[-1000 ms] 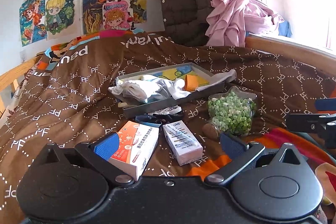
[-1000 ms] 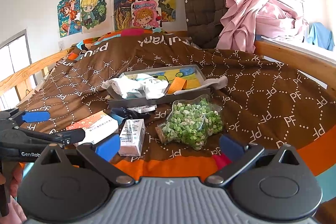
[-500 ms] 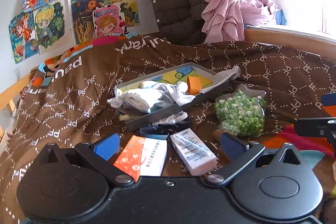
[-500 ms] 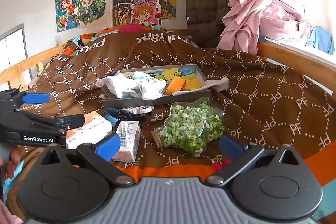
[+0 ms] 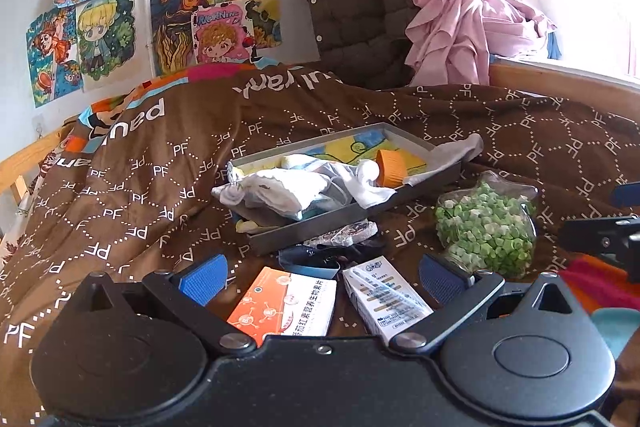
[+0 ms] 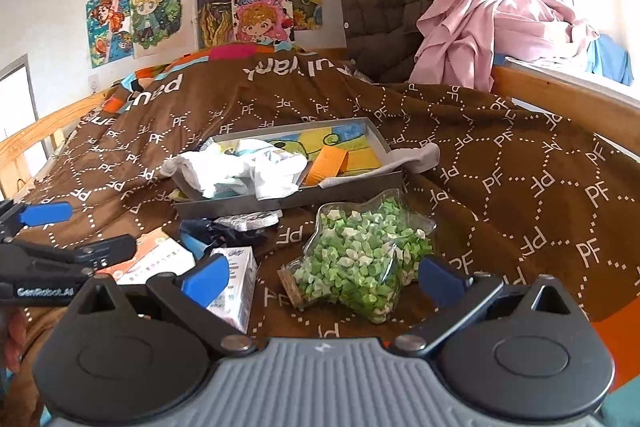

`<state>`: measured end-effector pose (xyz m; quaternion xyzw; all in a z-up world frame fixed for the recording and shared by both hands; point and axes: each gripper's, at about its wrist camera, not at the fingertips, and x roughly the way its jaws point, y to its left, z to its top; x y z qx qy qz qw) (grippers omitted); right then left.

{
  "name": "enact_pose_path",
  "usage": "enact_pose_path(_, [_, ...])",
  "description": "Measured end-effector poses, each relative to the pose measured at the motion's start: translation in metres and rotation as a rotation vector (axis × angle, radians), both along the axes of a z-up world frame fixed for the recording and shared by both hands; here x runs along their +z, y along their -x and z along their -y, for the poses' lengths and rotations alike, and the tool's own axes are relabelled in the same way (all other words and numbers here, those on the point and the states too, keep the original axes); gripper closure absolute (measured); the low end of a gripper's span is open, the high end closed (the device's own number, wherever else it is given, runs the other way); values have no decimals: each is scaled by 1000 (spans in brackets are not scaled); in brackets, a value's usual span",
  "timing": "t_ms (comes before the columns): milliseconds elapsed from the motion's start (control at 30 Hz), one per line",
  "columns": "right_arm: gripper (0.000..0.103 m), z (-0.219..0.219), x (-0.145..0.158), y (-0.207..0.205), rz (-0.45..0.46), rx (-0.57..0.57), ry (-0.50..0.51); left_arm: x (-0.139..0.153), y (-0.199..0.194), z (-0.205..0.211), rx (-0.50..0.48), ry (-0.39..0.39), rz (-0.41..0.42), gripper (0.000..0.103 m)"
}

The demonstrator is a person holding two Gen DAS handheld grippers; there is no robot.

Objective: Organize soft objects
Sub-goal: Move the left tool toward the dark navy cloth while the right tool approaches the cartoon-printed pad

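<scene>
Lowered closer to the bedspread (image 5: 160,163) than a second ago, my left gripper (image 5: 320,273) and right gripper (image 6: 322,277) hang spread and empty, white cloths (image 5: 296,187) already piled in the grey tray (image 5: 320,229), a dark bundle (image 5: 316,261) left outside.
</scene>
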<state>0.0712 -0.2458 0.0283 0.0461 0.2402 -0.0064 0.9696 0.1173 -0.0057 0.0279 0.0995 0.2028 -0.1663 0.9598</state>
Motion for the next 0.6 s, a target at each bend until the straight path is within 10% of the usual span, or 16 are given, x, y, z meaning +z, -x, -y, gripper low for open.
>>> enact_pose_path(600, [0, -32, -28, -56, 2, 103, 125, -14, -38, -12, 41, 38, -12, 1])
